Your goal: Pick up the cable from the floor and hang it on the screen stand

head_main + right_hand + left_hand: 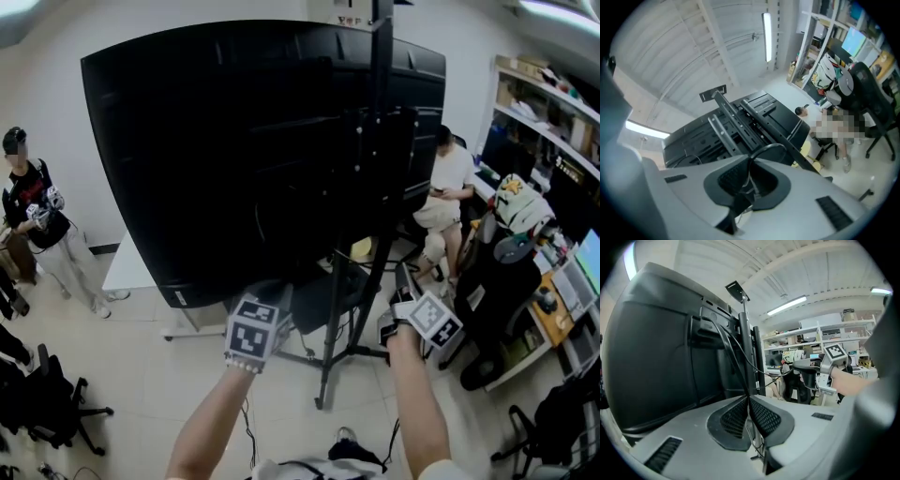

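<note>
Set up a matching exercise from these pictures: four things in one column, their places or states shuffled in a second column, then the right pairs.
Things
1. cable
2. screen
3. seated person
4. standing person

Places or states
A. at the far left of the head view
B. pinched in the left gripper and in the right gripper
C. mounted on the screen stand, back facing the camera
D. just past the screen's right edge

Pairs: 1-B, 2-C, 3-D, 4-A

L gripper [749, 400] pinches cable [737, 372] beside stand pole [746, 343]; cable runs right to R gripper [795, 364].
</note>
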`<state>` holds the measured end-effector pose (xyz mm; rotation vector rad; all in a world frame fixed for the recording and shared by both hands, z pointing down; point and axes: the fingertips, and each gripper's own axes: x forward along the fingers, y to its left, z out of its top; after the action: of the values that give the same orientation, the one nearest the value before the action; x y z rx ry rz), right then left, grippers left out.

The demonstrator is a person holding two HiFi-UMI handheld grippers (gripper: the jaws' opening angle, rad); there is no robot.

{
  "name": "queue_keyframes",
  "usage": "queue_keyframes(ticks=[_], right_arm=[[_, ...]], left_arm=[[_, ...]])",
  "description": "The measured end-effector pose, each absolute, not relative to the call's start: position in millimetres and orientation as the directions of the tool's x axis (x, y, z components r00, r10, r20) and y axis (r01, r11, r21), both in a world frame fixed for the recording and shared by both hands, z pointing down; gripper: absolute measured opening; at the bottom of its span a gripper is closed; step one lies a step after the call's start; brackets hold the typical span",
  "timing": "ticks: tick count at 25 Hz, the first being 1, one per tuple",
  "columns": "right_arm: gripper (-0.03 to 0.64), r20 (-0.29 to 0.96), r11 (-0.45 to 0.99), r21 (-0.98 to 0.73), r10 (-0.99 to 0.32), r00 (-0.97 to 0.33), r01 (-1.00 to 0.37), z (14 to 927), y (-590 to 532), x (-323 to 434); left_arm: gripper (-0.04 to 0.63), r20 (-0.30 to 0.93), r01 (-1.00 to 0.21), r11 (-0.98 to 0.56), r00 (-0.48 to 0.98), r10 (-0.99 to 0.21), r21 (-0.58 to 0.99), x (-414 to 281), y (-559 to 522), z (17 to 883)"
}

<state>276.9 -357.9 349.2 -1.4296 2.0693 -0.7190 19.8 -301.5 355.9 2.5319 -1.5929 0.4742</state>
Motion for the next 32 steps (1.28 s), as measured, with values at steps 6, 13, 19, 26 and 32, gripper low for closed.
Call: queue_keyframes(ticks=[6,13,19,26,32], right_arm=[[0.031,-0.246,0.383,-0.719,-0.921,-0.302,-0.580,319,-378,317],[0.034,-0.338,0.431,-0.777,-0.900,-0.274,-0.459,308,-391,341],[0.035,-0.378,0.456,-0.789,-0.889,-0.259,-0.413,291,-398,355],[0.035,-0.412,0.471,-0.816,-0.880,-0.236,-0.335,271,-412,361],[0.035,-0.392,0.438,-0.857,-0.896,-0.208,-0.272,287,-431,371]], left_arm=[[0.015,0.261,-0.890,-0.425,0.376,-0.889,-0.166,48,-348,302],[0.015,0.222,-0.881,-0.417,0.370,-0.902,-0.225,66,-386,246],[0.015,0.201,-0.879,-0.435,0.399,-0.895,-0.195,84,-408,212],[0.015,0.240,-0.874,-0.467,0.429,-0.871,-0.131,99,-437,199],[0.014,0.274,-0.873,-0.482,0.445,-0.852,-0.080,104,-459,198]])
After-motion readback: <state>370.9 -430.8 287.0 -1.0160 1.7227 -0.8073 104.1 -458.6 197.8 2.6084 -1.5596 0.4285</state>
